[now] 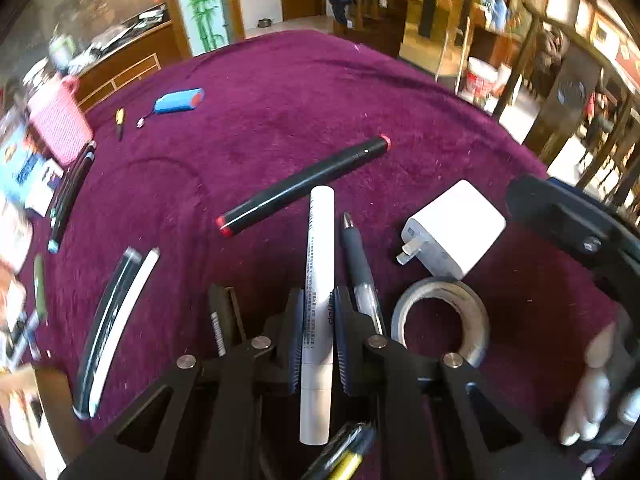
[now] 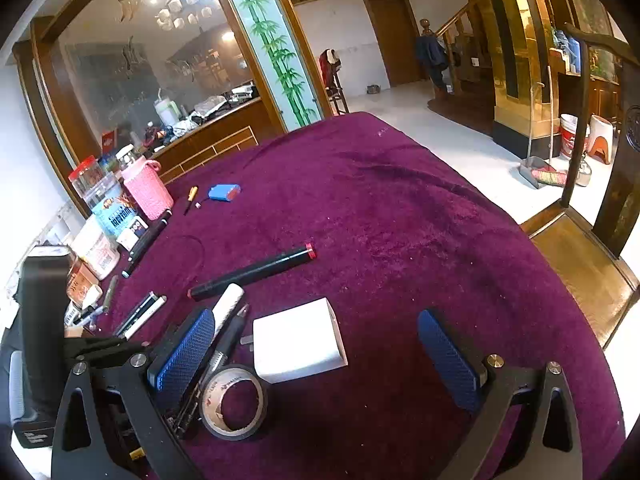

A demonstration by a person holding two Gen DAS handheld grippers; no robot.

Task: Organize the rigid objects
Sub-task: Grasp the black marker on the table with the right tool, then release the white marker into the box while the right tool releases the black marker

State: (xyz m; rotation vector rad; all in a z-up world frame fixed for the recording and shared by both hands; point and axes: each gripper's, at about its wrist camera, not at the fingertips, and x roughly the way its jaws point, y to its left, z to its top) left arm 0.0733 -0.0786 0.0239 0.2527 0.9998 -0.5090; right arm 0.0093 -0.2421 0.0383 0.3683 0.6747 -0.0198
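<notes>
- The left gripper [image 1: 316, 344] is clamped on a white marker [image 1: 318, 300], which sits between its pads, near the table's front edge
- The right gripper [image 2: 320, 360] has its jaws wide apart and holds nothing; it hovers over the white charger [image 2: 298, 346] and the tape roll [image 2: 234, 406]
- On the purple tablecloth [image 2: 400, 220] a black marker [image 2: 252, 272], a grey pen [image 1: 356, 256] and a far blue battery pack [image 2: 225, 193] lie loose and well apart
- A few pens lie lined up at the left [image 2: 140, 314], so sorting looks barely begun, most items left
</notes>
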